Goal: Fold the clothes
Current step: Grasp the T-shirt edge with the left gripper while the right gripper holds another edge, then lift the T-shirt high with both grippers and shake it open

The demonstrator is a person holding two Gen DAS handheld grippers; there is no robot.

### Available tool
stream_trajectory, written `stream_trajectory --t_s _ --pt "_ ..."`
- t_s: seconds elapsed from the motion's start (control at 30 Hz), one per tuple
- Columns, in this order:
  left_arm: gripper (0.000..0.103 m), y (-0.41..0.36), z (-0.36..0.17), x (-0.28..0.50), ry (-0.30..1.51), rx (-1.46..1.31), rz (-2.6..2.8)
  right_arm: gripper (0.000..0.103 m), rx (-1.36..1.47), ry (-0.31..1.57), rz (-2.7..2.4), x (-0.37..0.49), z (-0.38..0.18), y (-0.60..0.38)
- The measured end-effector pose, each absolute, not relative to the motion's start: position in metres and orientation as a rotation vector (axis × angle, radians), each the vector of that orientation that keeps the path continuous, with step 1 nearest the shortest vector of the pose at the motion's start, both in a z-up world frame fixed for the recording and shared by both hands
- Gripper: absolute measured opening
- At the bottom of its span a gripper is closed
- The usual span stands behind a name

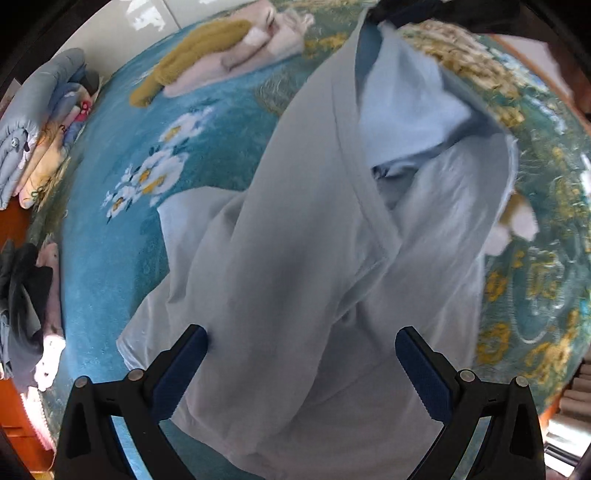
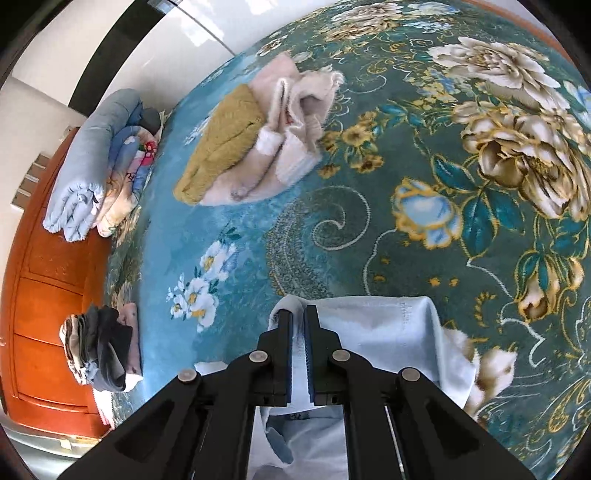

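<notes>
Fingers of the left gripper (image 1: 301,363) spread wide apart, blue pads (image 1: 424,373) facing inward, aimed down at the pale blue shirt (image 1: 295,240) with nothing clamped between them. Shirt fabric rising in a long taut fold from between those fingers toward the top of the left wrist view, lower part lying crumpled on the teal floral blanket (image 1: 122,229). Right gripper (image 2: 299,321) pressed together on an edge of the same pale blue shirt (image 2: 384,332), cloth pinched between the pads and bunched to either side of the tips. Seen from the left wrist, dark shape at the top edge (image 1: 417,14) gripping the upper end of the fold, probably the right gripper, though blurred and cut off by the frame. Lower shirt in the right wrist view hidden behind the gripper body, a collar or neckline only partly visible below. Well apart from the shirt, farther across the blanket (image 2: 369,221): mustard knit garment (image 2: 221,144) touching a pink fluffy garment (image 2: 291,136). At the blanket's left edge, rolled grey-blue quilts (image 2: 88,162) and a small heap of dark clothes (image 2: 99,350), beside an orange wooden headboard (image 2: 48,295).
</notes>
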State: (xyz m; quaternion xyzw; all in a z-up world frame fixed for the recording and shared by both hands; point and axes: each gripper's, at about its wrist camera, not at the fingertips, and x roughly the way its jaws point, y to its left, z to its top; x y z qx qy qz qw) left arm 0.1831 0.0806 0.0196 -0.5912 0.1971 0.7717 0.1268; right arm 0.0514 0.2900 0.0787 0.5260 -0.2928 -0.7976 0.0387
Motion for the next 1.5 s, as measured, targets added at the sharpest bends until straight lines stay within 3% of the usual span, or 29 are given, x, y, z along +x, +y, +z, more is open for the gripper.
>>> stream_trajectory --t_s 0.13,0.2,0.4,0.47,0.53,0.6,0.77,0.97,1.17,1.23,1.27,1.3,1.5 --pt "0.099 0.053 0.016 0.164 0.406 -1.823 2.35 0.007 1.617 -0.832 -2.442 0.051 0.079 0.291" --pt "0.074 0.036 0.015 0.157 0.275 -1.869 2.39 0.007 1.624 -0.824 -2.437 0.051 0.077 0.294" --pt "0.029 -0.012 0.023 0.147 -0.147 -1.889 2.489 0.009 1.639 -0.826 -2.358 0.056 0.068 0.293" --pt "0.028 -0.02 0.022 0.146 -0.219 -1.896 2.488 0.012 1.632 -0.804 -2.321 0.062 0.068 0.291" --pt "0.028 -0.028 0.021 0.144 -0.291 -1.902 2.484 0.027 1.598 -0.759 -2.3 0.072 0.073 0.289" --pt "0.028 -0.035 0.02 0.143 -0.363 -1.908 2.479 0.051 1.542 -0.707 -2.329 0.084 0.082 0.295" --pt "0.028 -0.04 0.017 0.14 -0.425 -1.917 2.473 0.053 1.594 -0.471 -2.518 0.107 0.083 0.319" --pt "0.028 -0.039 0.014 0.139 -0.403 -1.925 2.47 0.053 1.708 -0.512 -2.466 0.101 0.048 0.321" --pt "0.028 -0.04 0.017 0.144 -0.395 -1.913 2.478 0.053 1.888 -0.431 -2.381 0.073 0.007 0.299" --pt "0.028 -0.039 0.018 0.144 -0.385 -1.912 2.482 0.041 1.937 -0.394 -2.373 0.074 -0.001 0.293" --pt "0.028 -0.039 0.019 0.144 -0.375 -1.913 2.485 0.016 1.959 -0.378 -2.389 0.077 -0.001 0.292" --pt "0.028 -0.038 0.019 0.145 -0.365 -1.913 2.489 0.001 1.979 -0.361 -2.406 0.08 -0.002 0.292" --pt "0.019 -0.042 0.043 0.146 -0.36 -1.817 2.537 0.001 1.775 -0.352 -2.607 0.098 0.053 0.3"
